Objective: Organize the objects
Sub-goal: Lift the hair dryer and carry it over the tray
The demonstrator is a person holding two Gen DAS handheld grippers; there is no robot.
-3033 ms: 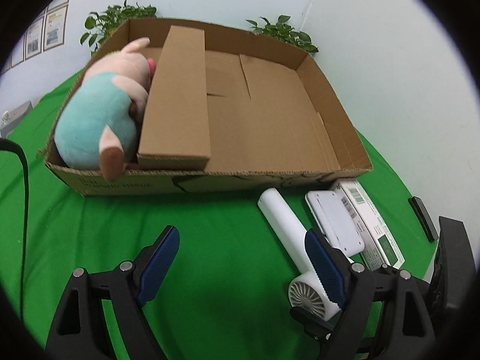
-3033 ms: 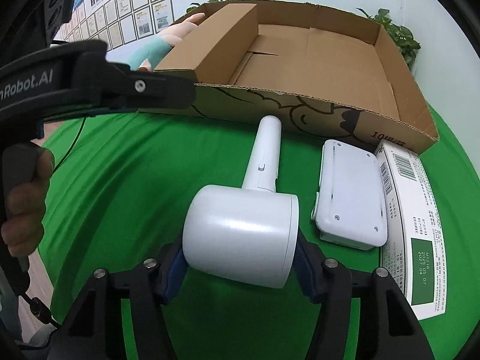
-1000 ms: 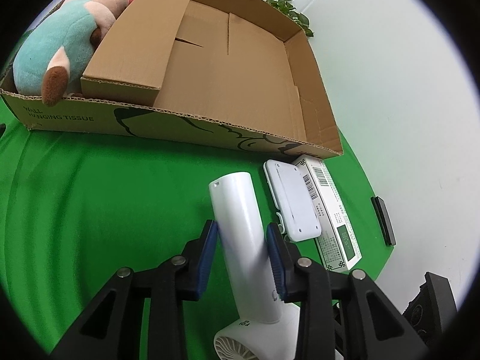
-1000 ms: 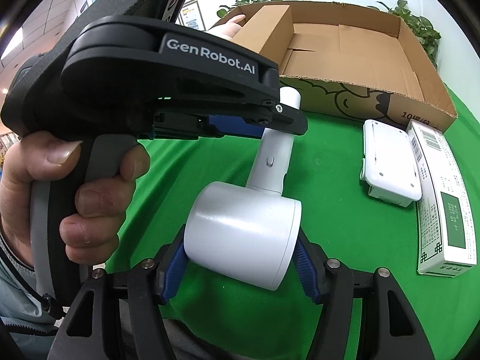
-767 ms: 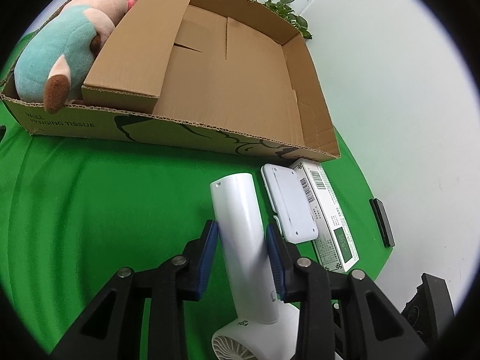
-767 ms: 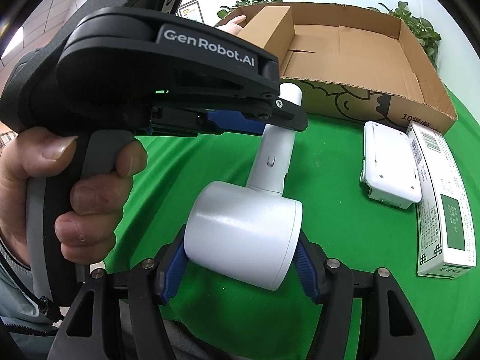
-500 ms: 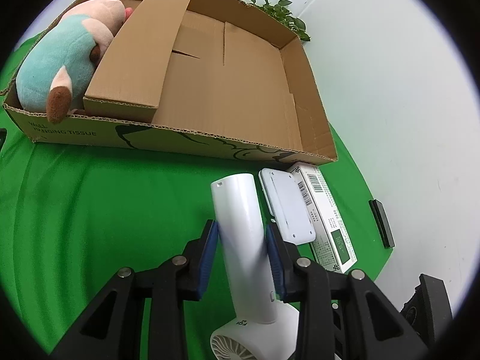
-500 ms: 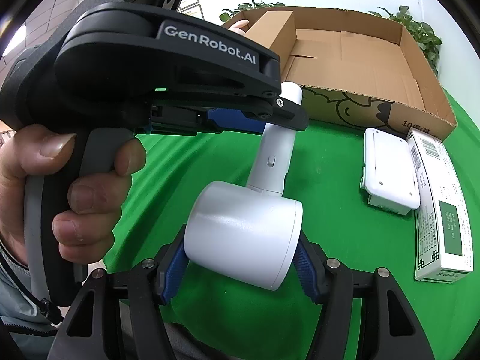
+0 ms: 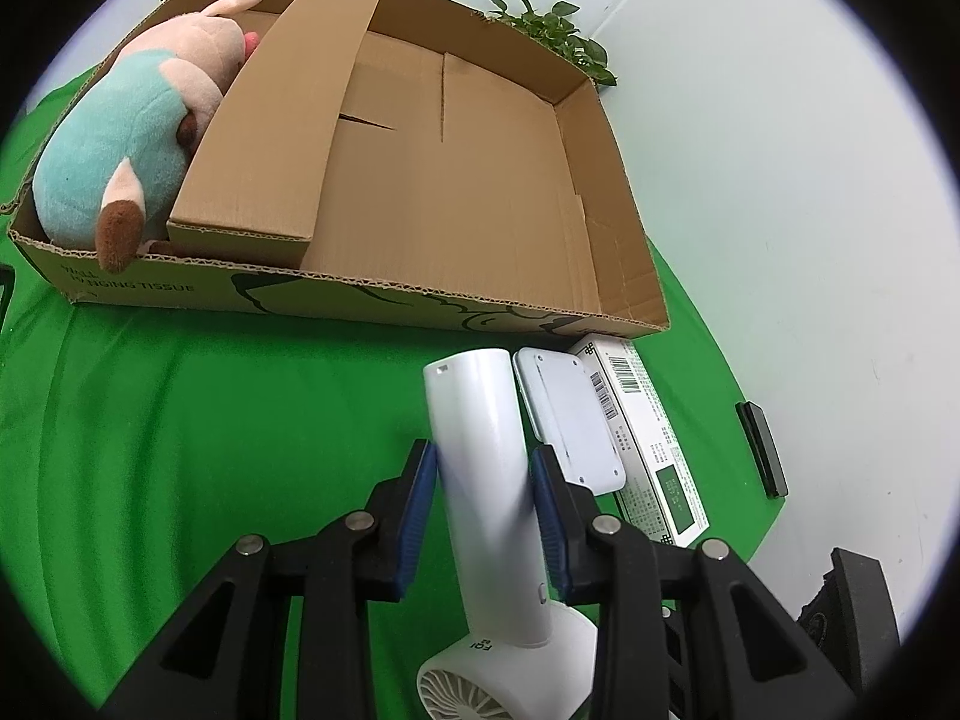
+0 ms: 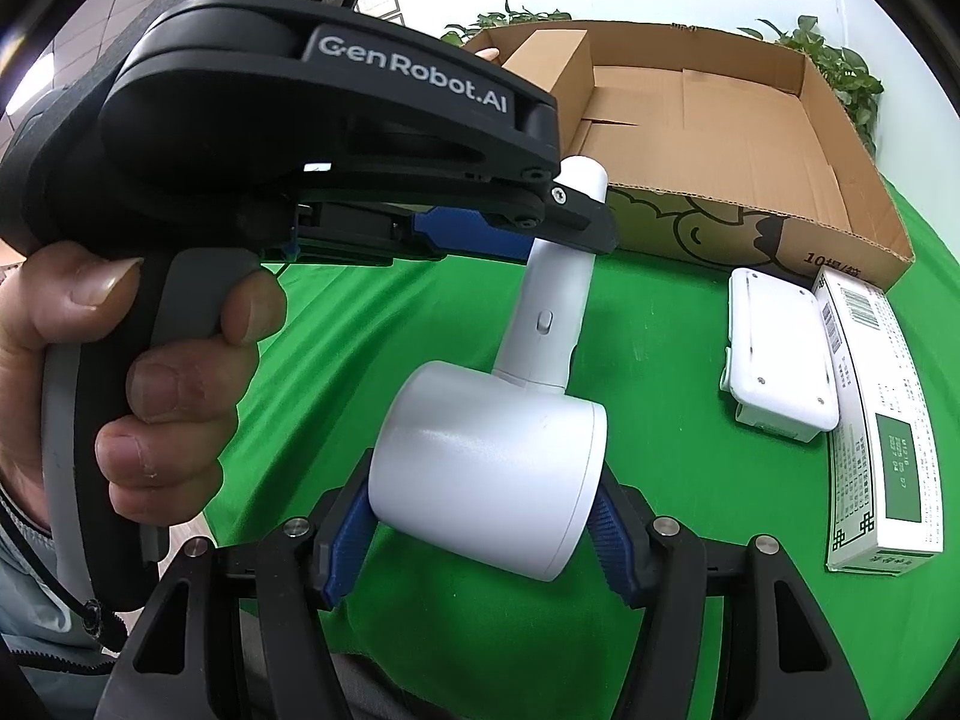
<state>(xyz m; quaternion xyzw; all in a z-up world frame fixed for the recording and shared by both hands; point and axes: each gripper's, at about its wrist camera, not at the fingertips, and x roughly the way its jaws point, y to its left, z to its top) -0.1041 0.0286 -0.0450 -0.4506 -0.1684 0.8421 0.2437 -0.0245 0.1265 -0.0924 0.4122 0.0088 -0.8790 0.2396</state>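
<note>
Above the green desk (image 9: 180, 420) I have the white handheld fan (image 10: 492, 468) lifted: my right tool (image 10: 480, 534) pinches its round head, my left tool (image 9: 483, 498) pinches its handle. Beyond lies the cardboard box (image 9: 480, 192), a plush toy (image 9: 126, 150) inside.

A bright green cloth (image 9: 180, 420) is spread over the table. Leafy green potted plants (image 9: 552, 30) are seen behind the far edge, against a pale wall (image 9: 780, 180). A small flat black bar (image 9: 761, 450) lies at the cloth's edge.
</note>
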